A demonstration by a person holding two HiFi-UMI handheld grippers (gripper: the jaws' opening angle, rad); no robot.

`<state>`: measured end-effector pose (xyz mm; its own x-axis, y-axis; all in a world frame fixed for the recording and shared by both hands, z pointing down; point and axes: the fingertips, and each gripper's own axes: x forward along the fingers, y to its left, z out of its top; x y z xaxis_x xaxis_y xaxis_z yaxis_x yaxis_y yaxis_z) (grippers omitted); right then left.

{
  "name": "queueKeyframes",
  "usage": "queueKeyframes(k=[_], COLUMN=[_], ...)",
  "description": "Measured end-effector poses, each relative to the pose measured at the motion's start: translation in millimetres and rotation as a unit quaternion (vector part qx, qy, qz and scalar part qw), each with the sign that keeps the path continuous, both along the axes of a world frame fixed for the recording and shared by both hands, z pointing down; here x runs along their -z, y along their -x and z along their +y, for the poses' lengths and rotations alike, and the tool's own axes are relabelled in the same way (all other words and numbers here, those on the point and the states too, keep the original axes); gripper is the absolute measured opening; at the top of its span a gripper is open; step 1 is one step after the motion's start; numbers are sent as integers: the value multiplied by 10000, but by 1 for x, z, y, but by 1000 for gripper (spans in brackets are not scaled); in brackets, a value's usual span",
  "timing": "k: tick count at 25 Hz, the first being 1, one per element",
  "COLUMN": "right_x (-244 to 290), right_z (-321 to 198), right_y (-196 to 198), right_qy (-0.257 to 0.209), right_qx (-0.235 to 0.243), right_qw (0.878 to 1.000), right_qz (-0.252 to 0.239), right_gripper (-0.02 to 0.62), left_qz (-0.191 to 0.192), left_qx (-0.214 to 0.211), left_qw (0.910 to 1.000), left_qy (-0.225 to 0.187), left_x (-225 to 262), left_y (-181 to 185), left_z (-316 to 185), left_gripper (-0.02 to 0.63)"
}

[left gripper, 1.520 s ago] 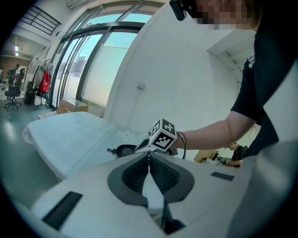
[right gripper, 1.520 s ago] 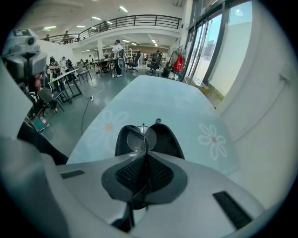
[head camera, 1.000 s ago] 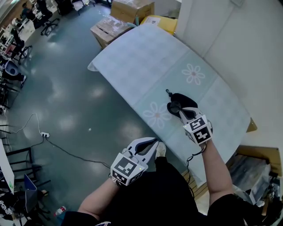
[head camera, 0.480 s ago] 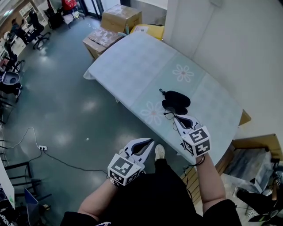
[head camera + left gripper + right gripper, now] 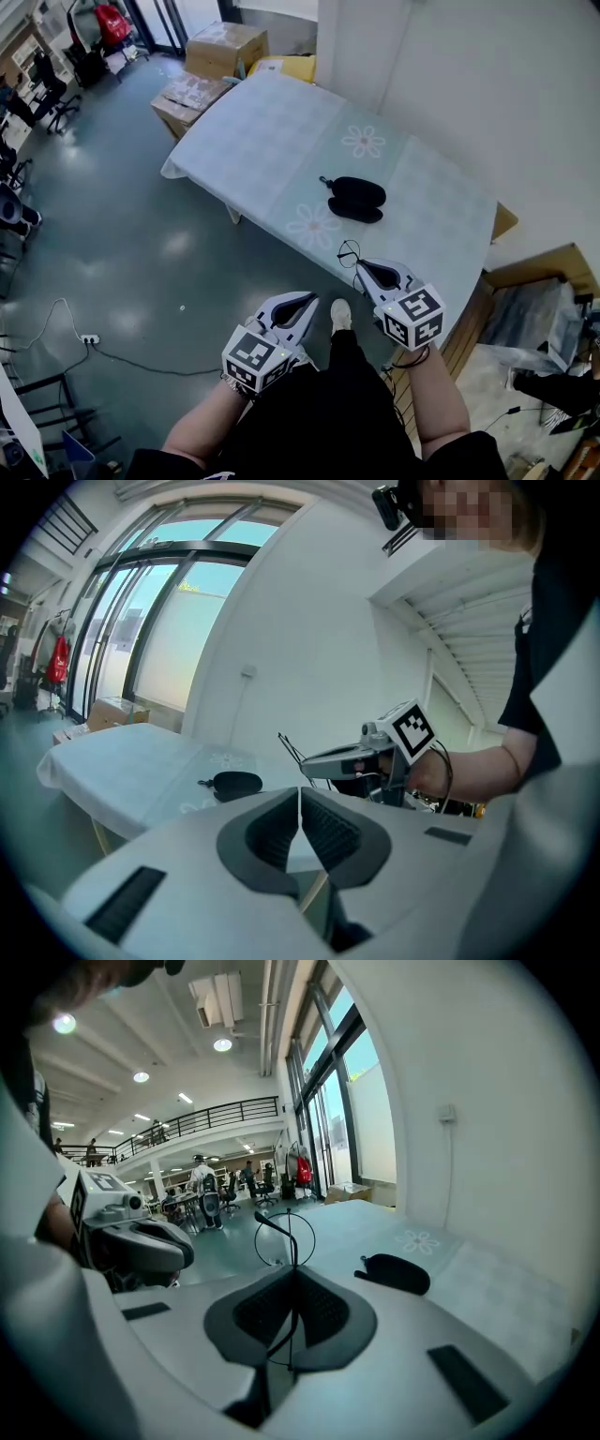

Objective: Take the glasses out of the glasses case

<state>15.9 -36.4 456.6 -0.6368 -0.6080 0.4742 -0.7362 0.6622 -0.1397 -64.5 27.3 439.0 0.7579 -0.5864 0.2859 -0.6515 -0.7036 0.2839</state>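
The black glasses case (image 5: 356, 198) lies on the flower-patterned tablecloth (image 5: 281, 141), and its two dark halves look spread apart. My right gripper (image 5: 362, 266) hangs off the table's near edge, shut on thin wire-framed glasses (image 5: 348, 253). In the right gripper view a round lens rim (image 5: 286, 1238) sticks up from the shut jaws of the right gripper (image 5: 293, 1275), with the case (image 5: 398, 1273) beyond. My left gripper (image 5: 308, 300) is shut with nothing in it, low beside my body. From the left gripper (image 5: 300, 795) I see the case (image 5: 234, 783) and the right gripper (image 5: 349, 758).
Cardboard boxes (image 5: 202, 66) and a yellow thing (image 5: 291, 67) stand at the table's far end. A white wall (image 5: 450, 84) runs along the table's right side. Grey floor (image 5: 112, 216) with a cable (image 5: 89, 339) spreads to the left, and more boxes (image 5: 544, 319) sit at the right.
My right gripper has drawn back from the case toward my body, carrying the glasses off the table's edge. The case stays on the cloth. The left gripper has hardly moved.
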Motion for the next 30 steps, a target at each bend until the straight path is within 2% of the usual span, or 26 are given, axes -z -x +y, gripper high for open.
queueKeyframes(k=[7,12,20,30], right_x=[3,6,17,16], right_z=[38,54,70,69], right_y=[-6,-11,-28,-69], right_qy=[42,13,-38,70], right_qx=[-268,-275,-129,13], right_qw=[9993,9992,9988,9967], right_qz=[-244,-279,-466,-808], right_gripper=[26,26,26,26], left_qz=[29,31,29,-105], left_qx=[-171,-191,4,248], left_qw=[9998,9998,10000,9996], left_qy=[12,-31,-74,36], left_x=[-2,-1,6,2], left_y=[-6,-13,-36,-80], left_z=[17,22,25,25], left_gripper=[31,31,31,31])
